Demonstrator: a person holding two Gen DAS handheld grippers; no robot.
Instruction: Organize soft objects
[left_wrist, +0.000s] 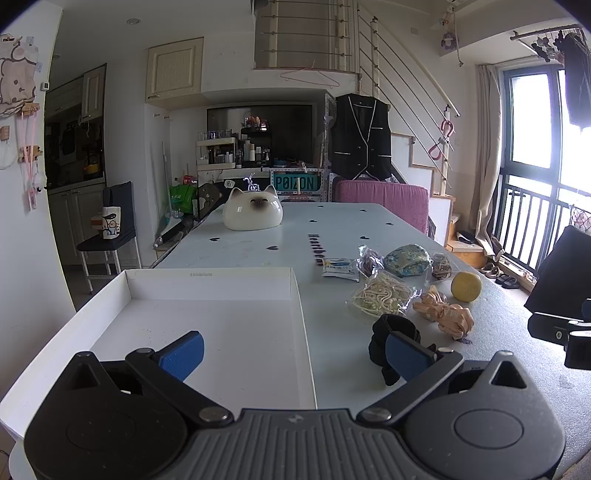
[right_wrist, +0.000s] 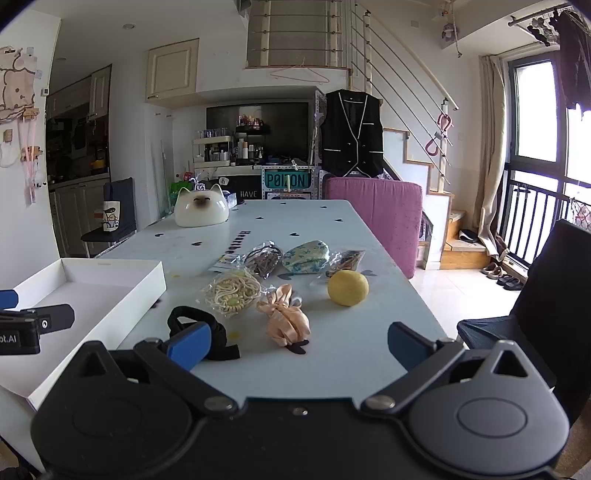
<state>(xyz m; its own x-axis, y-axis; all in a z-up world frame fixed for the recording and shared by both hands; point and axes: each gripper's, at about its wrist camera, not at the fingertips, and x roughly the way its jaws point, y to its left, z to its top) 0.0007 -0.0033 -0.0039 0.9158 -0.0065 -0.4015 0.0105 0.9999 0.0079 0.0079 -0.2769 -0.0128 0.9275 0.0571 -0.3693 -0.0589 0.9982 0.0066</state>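
Observation:
A shallow white box (left_wrist: 210, 284) (right_wrist: 110, 273) lies on the table's left side. To its right lie soft items: a black strap bundle (left_wrist: 391, 328) (right_wrist: 192, 321), a peach fabric scrunchie (left_wrist: 443, 314) (right_wrist: 286, 319), a yellow ball (left_wrist: 466, 286) (right_wrist: 348, 288), a bagged cream cord (left_wrist: 382, 297) (right_wrist: 231, 293), a blue floral pouch (left_wrist: 406, 259) (right_wrist: 306, 256) and small packets. My left gripper (left_wrist: 295, 356) is open over the box's right wall. My right gripper (right_wrist: 297, 345) is open near the table's front edge, with the peach scrunchie just ahead of it.
A white cat-shaped ceramic (left_wrist: 253, 213) (right_wrist: 201, 208) sits at the table's far end. A pink cushioned chair (right_wrist: 376, 218) stands at the far right, a dark chair (right_wrist: 532, 310) at the near right. The table edge (right_wrist: 424, 306) drops off to the right.

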